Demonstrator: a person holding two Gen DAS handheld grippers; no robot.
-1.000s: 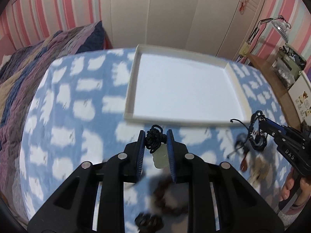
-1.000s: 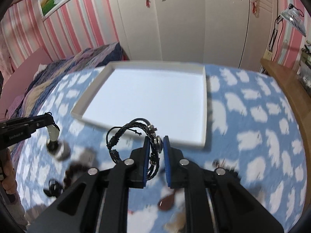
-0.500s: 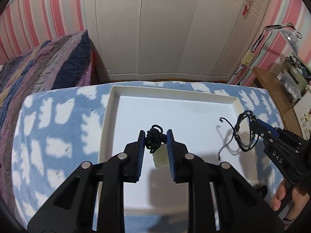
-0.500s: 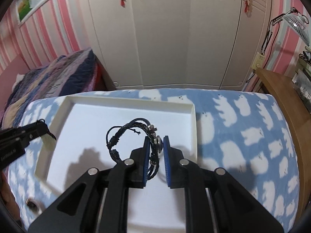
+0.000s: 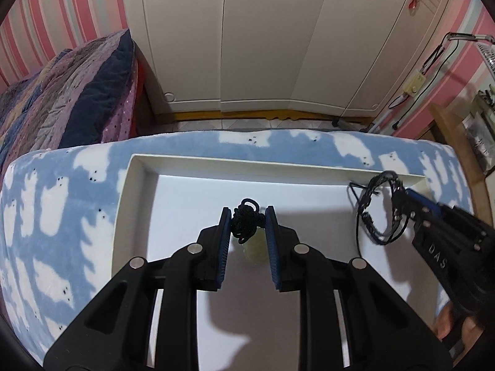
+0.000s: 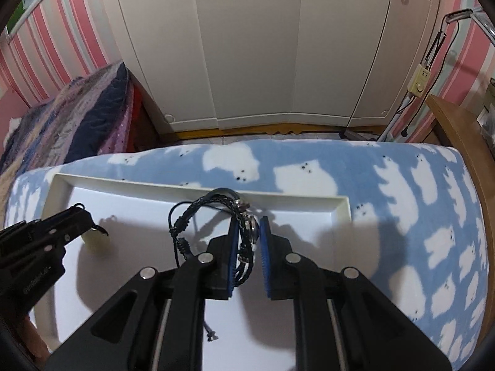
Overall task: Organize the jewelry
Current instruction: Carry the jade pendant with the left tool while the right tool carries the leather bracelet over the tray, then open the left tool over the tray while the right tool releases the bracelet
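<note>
A white shallow tray lies on a blue cloth with white bear shapes; it also shows in the right wrist view. My left gripper is shut on the black knotted cord of a pale jade pendant, held over the tray's middle. My right gripper is shut on a black braided leather bracelet with metal beads, held over the tray's far right part. The bracelet and right gripper show at the right of the left wrist view. The pendant shows at the left of the right wrist view.
The blue bear-print cloth covers the table around the tray. A quilted bed lies far left. White wardrobe doors stand behind. A wooden desk edge and lamp cables are at the right.
Both grippers moved forward from the loose jewelry at the table's near side to over the tray, each still holding its piece.
</note>
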